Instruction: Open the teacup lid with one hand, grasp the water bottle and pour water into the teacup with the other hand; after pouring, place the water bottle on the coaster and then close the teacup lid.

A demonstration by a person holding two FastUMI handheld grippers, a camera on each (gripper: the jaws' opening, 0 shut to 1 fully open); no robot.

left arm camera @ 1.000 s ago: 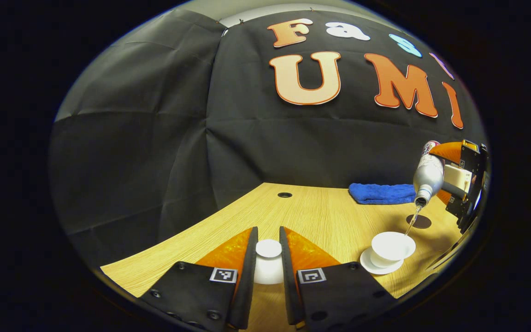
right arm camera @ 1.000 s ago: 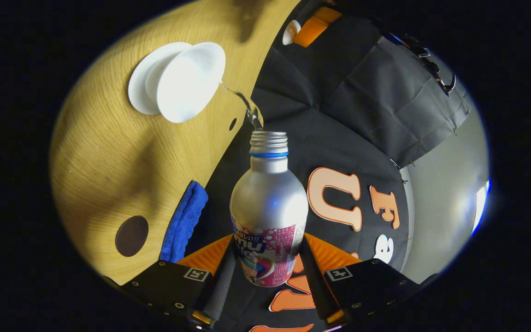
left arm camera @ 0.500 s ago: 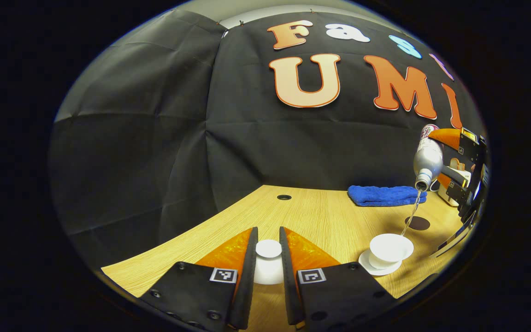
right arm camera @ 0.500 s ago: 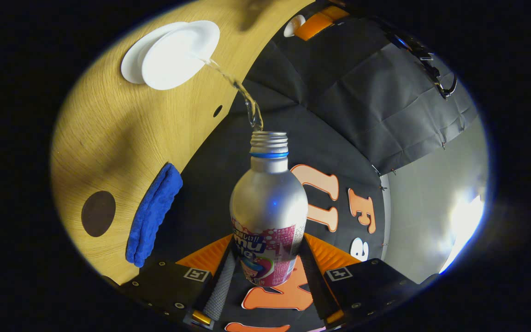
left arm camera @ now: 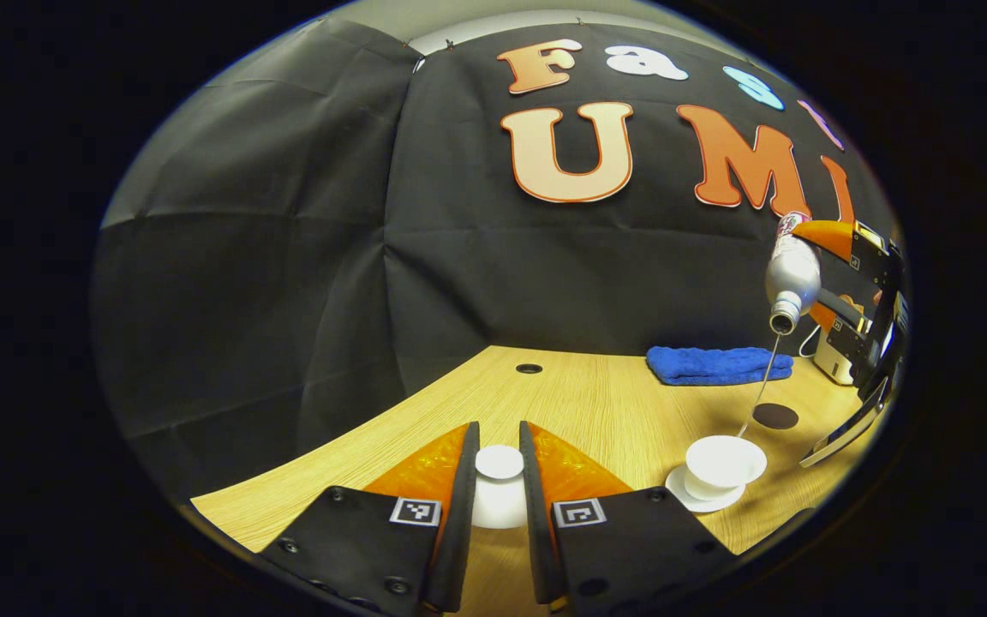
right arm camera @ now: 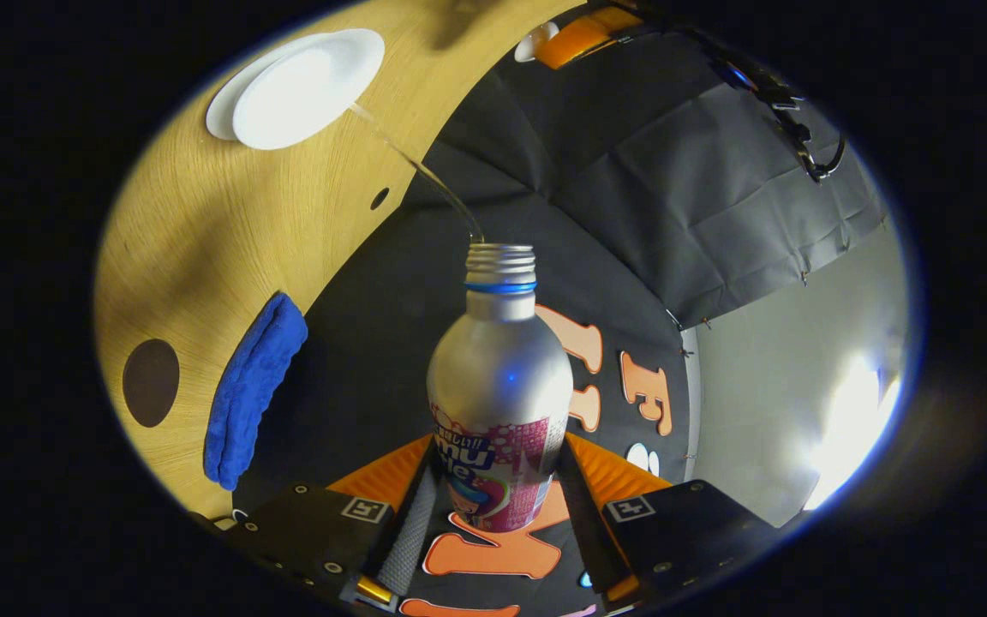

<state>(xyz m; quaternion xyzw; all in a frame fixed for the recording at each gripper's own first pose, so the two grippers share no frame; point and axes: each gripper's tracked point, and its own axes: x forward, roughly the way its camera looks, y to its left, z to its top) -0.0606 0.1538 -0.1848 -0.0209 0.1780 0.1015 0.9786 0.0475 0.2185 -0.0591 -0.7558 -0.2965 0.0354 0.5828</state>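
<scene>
In the left gripper view my left gripper is shut on the white teacup lid, held low over the wooden table. To the right stands the open white teacup on its saucer. High above it the silver water bottle is tipped neck-down, and a thin stream of water runs into the cup. In the right gripper view my right gripper is shut on the water bottle, with the teacup far off at the upper left. The dark round coaster lies beyond the cup.
A folded blue cloth lies at the back of the table near the coaster. A small round hole sits in the tabletop toward the back wall. The blue cloth borders the table's far edge.
The right gripper has lifted the tipped bottle higher above the teacup, and the stream has grown longer and thinner. The left gripper with the lid has stayed put.
</scene>
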